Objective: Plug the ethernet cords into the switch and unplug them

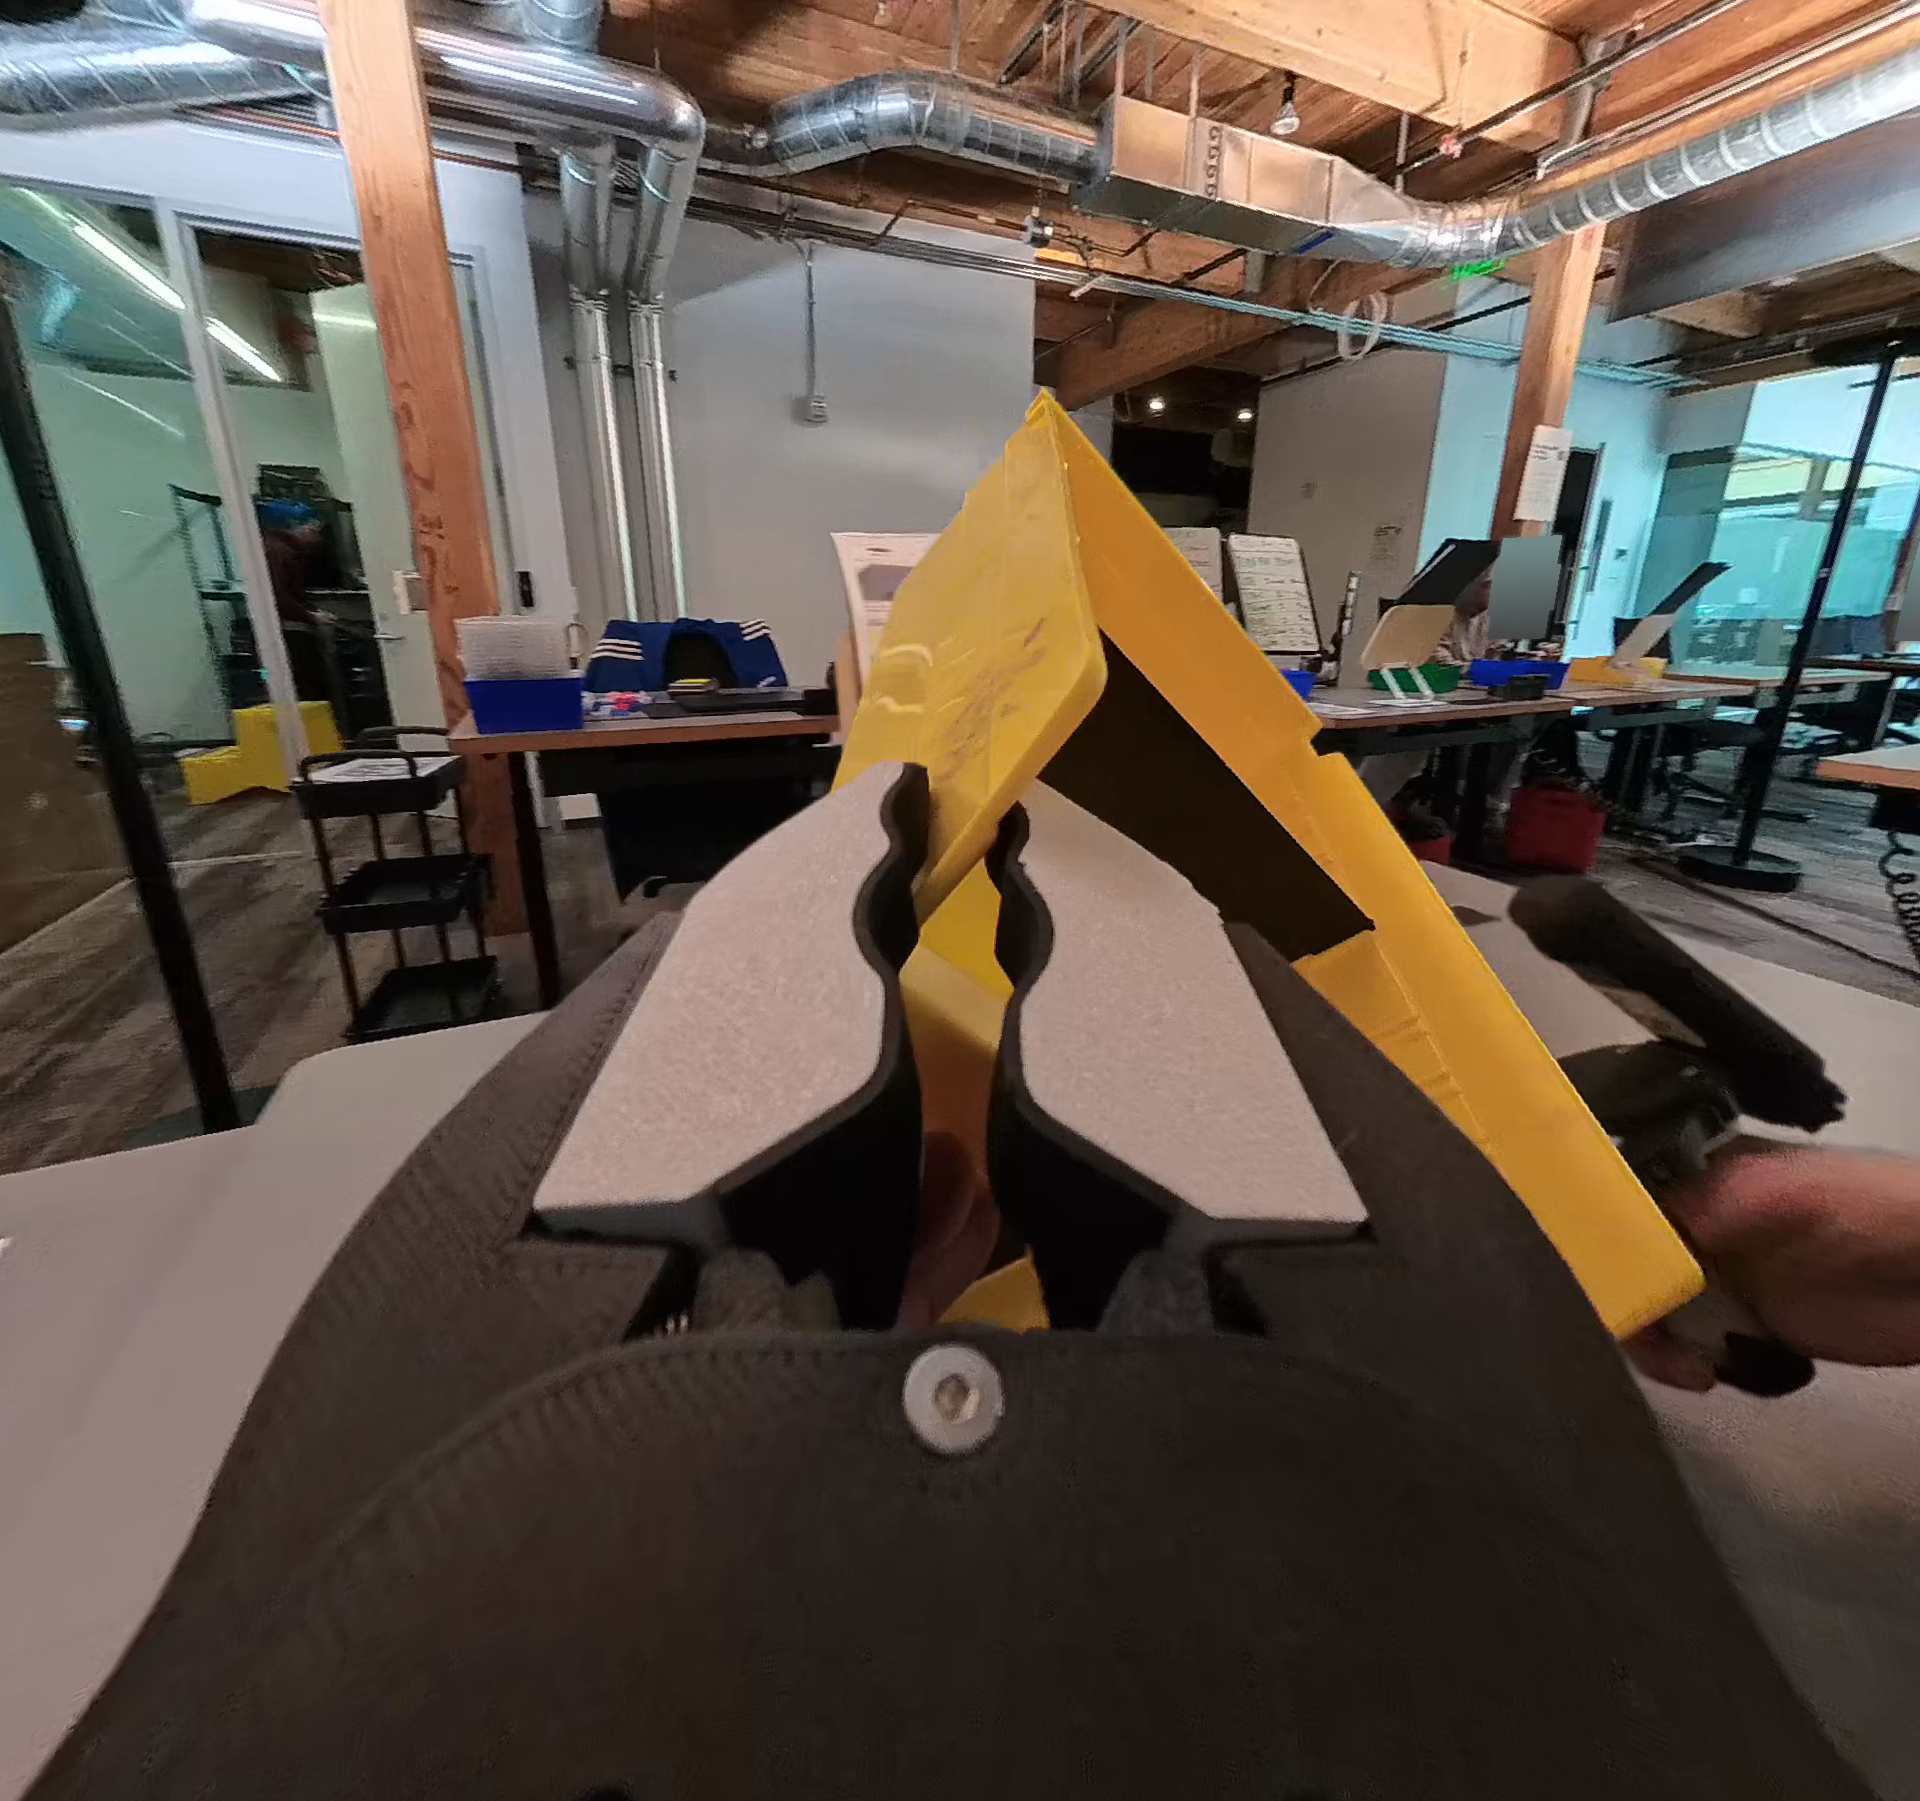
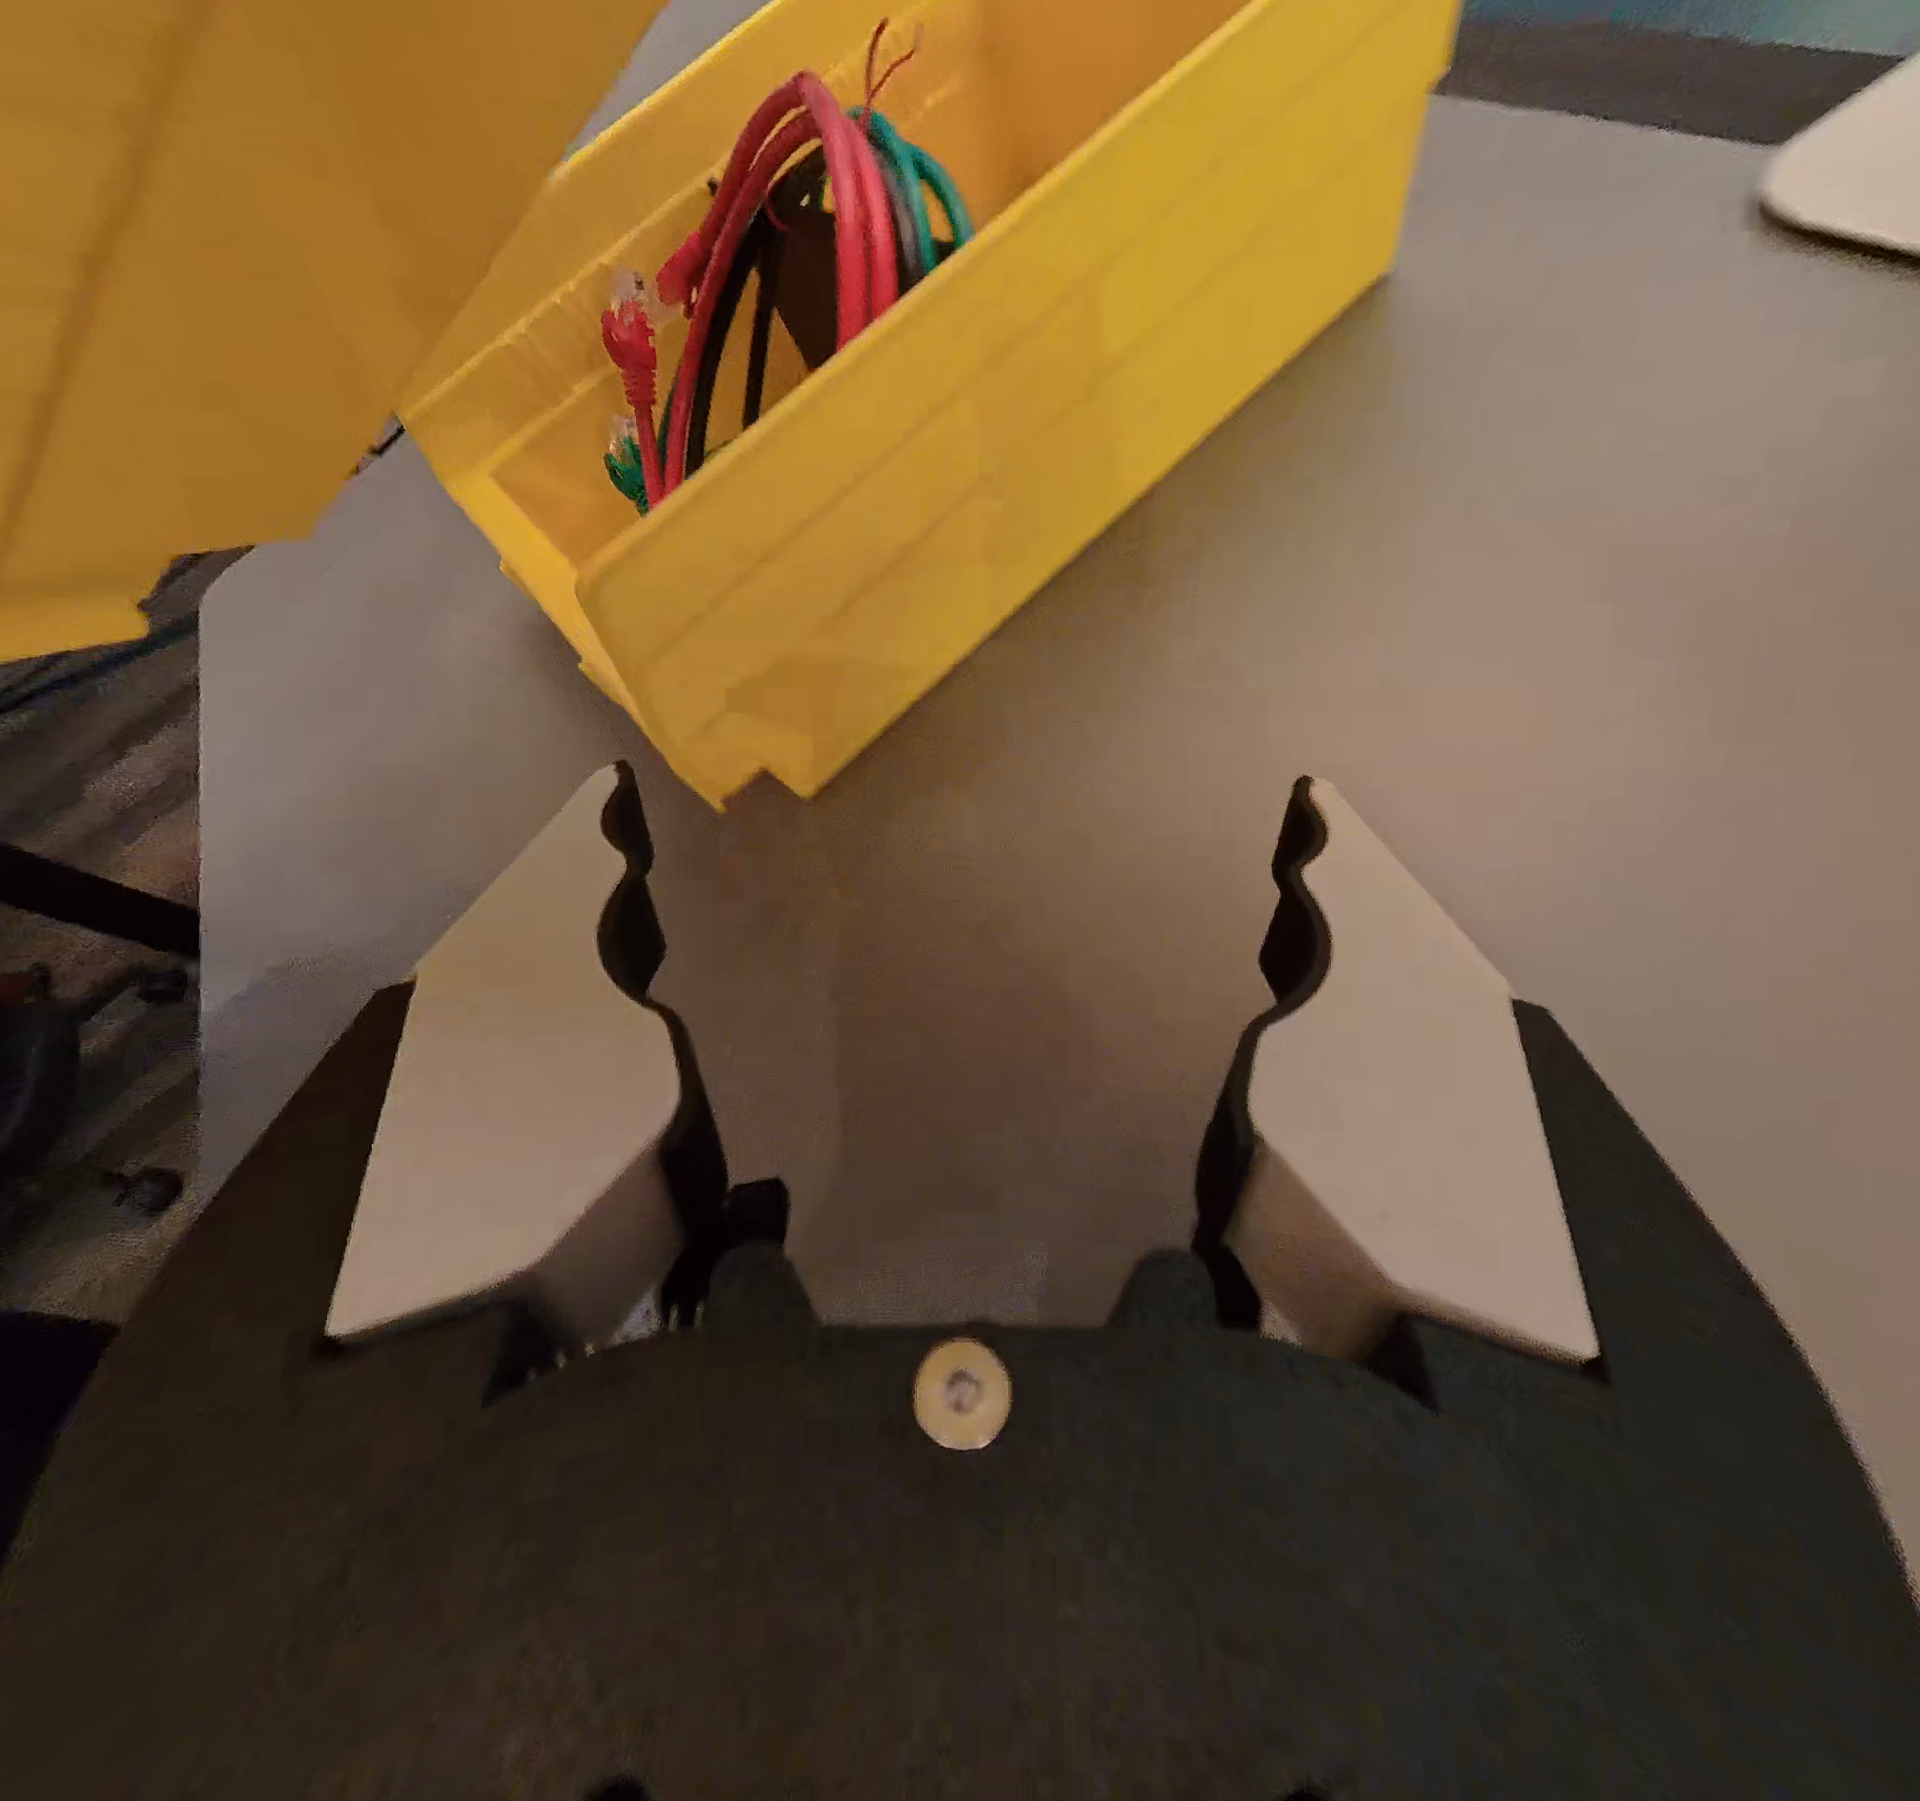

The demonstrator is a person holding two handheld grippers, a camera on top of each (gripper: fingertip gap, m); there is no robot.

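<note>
My left gripper [image 1: 961, 801] is shut on the wall of an empty yellow bin [image 1: 987, 629] and holds it tilted up above the grey table [image 1: 125, 1336]. That bin also shows at the upper left of the right wrist view [image 2: 208, 193]. My right gripper [image 2: 964, 783] is open and empty, low over the table [image 2: 1455, 712]. Just beyond it stands a second yellow bin [image 2: 1039, 463]. Inside are coiled ethernet cords: red [image 2: 852, 193], green [image 2: 935, 182] and black [image 2: 717, 328]. No switch is in view.
A white rounded object [image 2: 1849, 182] lies at the table's far right. A hand [image 1: 1787, 1242] holds the other gripper [image 1: 1662, 1003] to the right of the lifted bin. Beyond the table are a black cart [image 1: 400, 889], a wooden post and desks.
</note>
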